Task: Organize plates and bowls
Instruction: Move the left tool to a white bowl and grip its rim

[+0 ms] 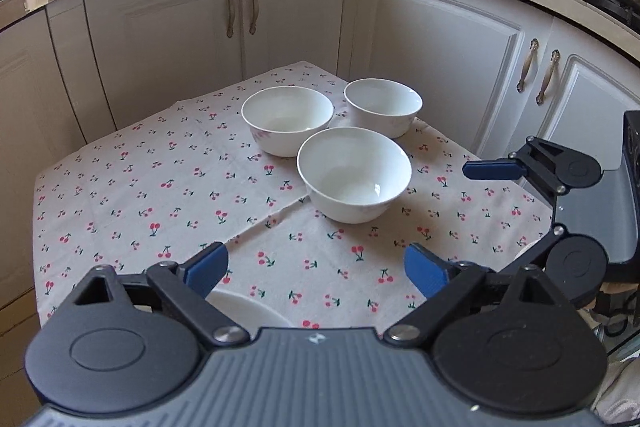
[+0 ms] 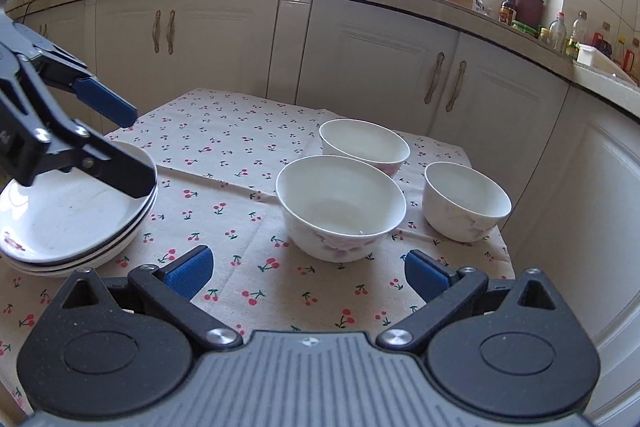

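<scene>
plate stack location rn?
Right wrist view, far left: the plate stack sits on the cherry tablecloth, under the open left tongs, left of the three bowls.

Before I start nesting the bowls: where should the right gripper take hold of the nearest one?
Pinch the near rim of the nearest bowl, coming down from above with one finger inside the wall and one outside. It stands upright and empty, too wide to span, and the right gripper is already open in front of it.
</scene>
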Available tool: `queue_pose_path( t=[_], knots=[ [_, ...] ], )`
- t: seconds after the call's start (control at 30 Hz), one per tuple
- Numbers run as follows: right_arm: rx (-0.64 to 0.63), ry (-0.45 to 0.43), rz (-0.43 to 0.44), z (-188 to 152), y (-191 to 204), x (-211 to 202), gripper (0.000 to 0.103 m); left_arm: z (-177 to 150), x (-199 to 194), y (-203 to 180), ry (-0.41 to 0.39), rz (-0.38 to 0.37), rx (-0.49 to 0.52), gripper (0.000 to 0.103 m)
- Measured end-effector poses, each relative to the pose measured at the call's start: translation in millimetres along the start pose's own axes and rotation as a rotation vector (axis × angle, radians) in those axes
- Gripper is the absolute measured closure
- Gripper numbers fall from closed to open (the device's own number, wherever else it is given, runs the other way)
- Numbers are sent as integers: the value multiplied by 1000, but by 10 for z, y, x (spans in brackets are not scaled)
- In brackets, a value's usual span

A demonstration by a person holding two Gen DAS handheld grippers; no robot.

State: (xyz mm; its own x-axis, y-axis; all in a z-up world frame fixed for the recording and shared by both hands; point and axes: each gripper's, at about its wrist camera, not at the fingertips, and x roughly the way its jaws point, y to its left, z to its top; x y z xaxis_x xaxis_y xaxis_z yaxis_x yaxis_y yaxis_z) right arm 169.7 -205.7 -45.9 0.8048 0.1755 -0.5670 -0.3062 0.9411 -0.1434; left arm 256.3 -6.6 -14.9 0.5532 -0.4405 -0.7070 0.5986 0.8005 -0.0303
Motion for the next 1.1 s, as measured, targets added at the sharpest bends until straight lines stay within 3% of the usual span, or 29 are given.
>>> queue_pose_path(
  t=[0.47, 0.6, 0.87, 1.1],
  knots=[
    [62, 44, 20, -68, -229, 548, 0, 583, 946, -93, 102, -49, 74, 9],
    [60, 37, 25, -47, -254, 622, 1, 665, 1159, -104, 125, -71, 90, 13],
    [50, 14, 34, 4, -281, 672, 8, 730, 1417, -50, 159, -106, 78, 26],
    [47, 12, 39, 22, -285, 715, 15, 746, 1489, -54, 169, -129, 84, 28]
  ],
)
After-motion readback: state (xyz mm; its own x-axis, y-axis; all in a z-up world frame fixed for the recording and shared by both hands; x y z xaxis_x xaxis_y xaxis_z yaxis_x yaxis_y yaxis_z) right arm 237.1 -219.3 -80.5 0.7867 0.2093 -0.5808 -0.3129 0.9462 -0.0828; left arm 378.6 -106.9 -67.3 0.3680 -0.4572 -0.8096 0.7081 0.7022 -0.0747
